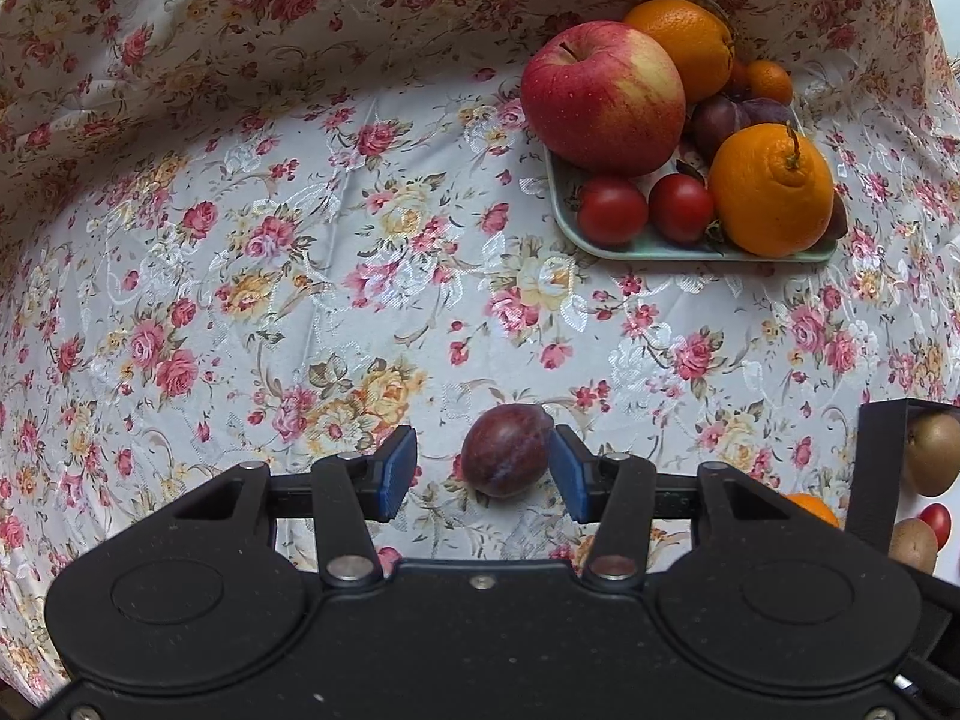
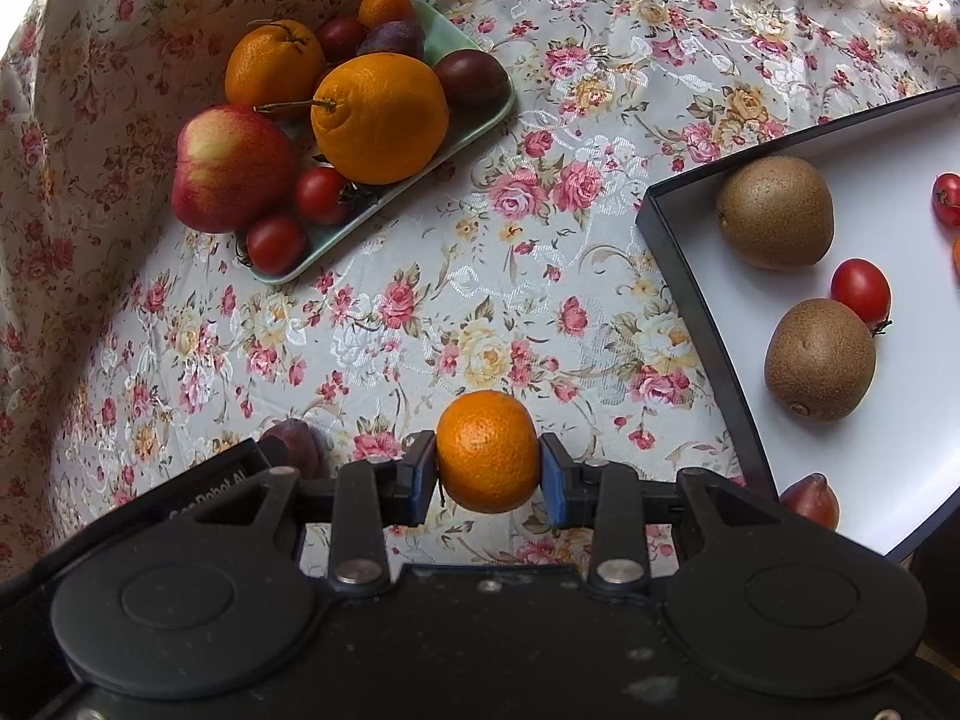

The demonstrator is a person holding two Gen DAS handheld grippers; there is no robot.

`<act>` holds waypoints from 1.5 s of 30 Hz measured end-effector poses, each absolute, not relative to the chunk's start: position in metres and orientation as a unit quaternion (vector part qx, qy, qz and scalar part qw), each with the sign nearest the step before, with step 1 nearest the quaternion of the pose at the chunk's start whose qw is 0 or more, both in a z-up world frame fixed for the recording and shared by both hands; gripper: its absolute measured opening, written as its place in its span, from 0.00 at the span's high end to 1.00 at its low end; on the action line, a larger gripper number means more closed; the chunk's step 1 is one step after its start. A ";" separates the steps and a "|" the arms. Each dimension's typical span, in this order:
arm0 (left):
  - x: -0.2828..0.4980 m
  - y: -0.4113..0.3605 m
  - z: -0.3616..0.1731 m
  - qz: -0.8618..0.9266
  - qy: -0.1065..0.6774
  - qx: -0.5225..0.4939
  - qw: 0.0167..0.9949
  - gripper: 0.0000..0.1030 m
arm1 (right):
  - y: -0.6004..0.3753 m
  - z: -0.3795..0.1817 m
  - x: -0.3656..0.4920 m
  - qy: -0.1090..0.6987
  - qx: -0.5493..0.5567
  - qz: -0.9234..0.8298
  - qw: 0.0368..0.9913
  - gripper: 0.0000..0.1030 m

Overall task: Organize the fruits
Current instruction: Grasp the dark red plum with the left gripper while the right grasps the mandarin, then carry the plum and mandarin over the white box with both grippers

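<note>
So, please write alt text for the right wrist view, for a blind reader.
The right gripper clamps a small round orange mandarin above a floral tablecloth. A pale green tray of mixed fruit lies upper left; a white black-rimmed tray with two brown kiwis is right.

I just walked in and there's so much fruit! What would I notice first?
Probably the green tray piled with fruit, where a big red apple sits beside two large oranges. Closer, the right gripper squeezes a small orange, and the left gripper stands open around a dark plum on the flowery tablecloth.
</note>
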State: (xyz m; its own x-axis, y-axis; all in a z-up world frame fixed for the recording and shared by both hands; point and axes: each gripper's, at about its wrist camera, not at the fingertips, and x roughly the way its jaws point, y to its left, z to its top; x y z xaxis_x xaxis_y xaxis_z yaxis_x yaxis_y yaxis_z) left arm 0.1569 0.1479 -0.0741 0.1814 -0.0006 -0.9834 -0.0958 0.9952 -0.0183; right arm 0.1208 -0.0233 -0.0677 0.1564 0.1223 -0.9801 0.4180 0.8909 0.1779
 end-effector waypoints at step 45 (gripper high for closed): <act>0.136 -0.031 -0.011 -0.076 0.586 0.018 0.807 0.57 | -0.207 -0.041 0.090 0.583 0.249 -0.257 0.730 0.65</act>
